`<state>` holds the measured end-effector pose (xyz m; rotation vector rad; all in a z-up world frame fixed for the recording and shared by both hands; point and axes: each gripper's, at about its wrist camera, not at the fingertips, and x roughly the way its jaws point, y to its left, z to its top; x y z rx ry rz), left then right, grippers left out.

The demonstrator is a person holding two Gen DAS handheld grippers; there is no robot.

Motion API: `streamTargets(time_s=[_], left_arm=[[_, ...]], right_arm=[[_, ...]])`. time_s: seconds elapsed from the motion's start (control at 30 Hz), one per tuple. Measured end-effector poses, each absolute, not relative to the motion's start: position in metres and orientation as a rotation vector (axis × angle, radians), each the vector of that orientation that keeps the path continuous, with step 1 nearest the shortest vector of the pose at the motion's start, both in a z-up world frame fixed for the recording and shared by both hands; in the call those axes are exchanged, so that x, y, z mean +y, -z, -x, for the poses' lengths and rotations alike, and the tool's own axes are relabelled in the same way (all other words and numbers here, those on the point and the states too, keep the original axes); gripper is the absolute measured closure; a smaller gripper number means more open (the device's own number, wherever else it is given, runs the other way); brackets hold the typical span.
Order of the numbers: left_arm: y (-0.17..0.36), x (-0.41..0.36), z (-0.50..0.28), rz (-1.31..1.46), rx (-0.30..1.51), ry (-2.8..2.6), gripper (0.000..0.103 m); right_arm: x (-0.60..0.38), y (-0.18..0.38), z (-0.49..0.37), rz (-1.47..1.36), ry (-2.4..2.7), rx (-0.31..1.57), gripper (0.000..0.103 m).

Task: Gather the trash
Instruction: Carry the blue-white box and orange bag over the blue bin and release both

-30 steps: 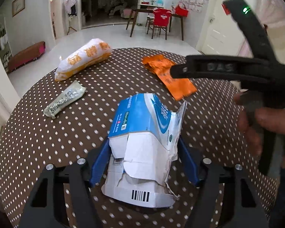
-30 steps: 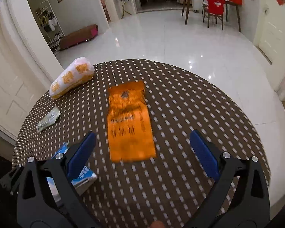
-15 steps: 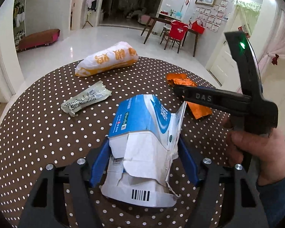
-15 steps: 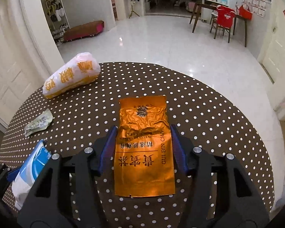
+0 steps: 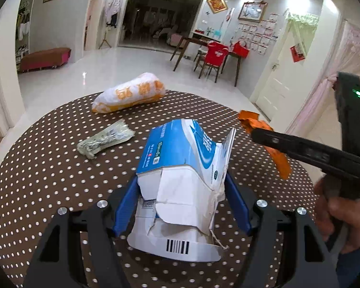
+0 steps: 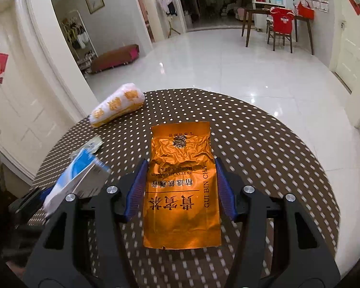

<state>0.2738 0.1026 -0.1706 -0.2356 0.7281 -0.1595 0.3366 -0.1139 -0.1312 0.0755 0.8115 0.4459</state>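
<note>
Left tool (image 5: 182, 206) clamps torn blue carton (image 5: 180, 168) by its sides, near edge of desk (image 5: 48, 168); right tool (image 6: 180, 189) pinches orange foil pouch (image 6: 181, 187) mid-body; both prob. light, crushable; foil slippery, grip edges; far left, white-orange bag (image 5: 129, 92) and small wrapper (image 5: 105, 139) remain.

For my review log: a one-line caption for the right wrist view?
Right tongs clamp an orange tea pouch above the polka-dot table.

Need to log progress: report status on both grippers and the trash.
Left gripper shut on torn blue carton. Right gripper shut on orange pouch. Two wrappers remain. Nothing blocking.
</note>
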Motion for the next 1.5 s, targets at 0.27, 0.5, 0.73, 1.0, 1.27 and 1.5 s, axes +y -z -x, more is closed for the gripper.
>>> streamTargets(time_s=[0.27, 0.5, 0.73, 1.0, 1.27, 1.5], left_arm=[[0.145, 0.056, -0.258, 0.225, 0.689, 0.243, 0.035], [0.126, 0.011, -0.242, 0.204, 0.662, 0.287, 0.035], [0.109, -0.044, -0.227, 0.167, 0.641, 0.338, 0.035], [0.105, -0.134, -0.215, 0.09, 0.654, 0.459, 0.035], [0.133, -0.23, -0.212, -0.004, 0.729, 0.585, 0.035], [0.174, -0.294, -0.222, -0.076, 0.832, 0.638, 0.034]], right_arm=[[-0.188, 0.094, -0.298, -0.126, -0.389, 0.739, 0.048], [-0.233, 0.074, -0.269, -0.157, -0.358, 0.685, 0.048], [-0.284, 0.059, -0.24, -0.206, -0.334, 0.629, 0.048], [-0.378, 0.057, -0.204, -0.277, -0.215, 0.581, 0.048], [-0.483, 0.105, -0.179, -0.394, -0.021, 0.626, 0.048], [-0.53, 0.158, -0.18, -0.488, 0.042, 0.713, 0.048]])
